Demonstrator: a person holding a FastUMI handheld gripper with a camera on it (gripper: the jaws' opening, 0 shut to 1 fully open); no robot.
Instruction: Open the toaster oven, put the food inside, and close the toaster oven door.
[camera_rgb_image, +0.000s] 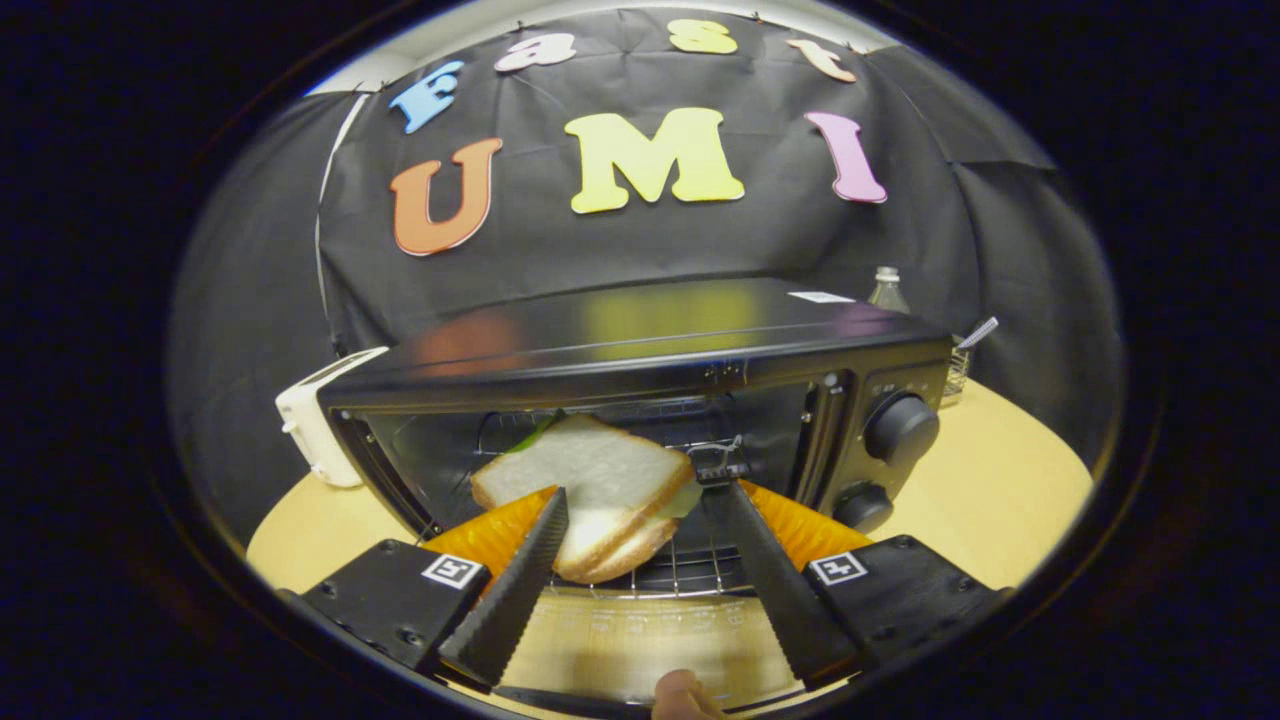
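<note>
Sandwich (590, 490) sits tilted on the rack (690, 570) inside the open toaster oven (640, 350). Gripper (640, 495) fingers are spread, only the left one near the bread, probably releasing it. Door (620, 640) lies folded down beneath.

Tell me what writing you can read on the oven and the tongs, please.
White sticker on the toaster oven top: too blurred to read.
Marks beside the knobs: too small to read.
Faint print on the open door: unreadable.
Square markers on the tongs: patterns, not words.
The tongs flank the sandwich at the rack; I cannot tell if they press it.
</note>
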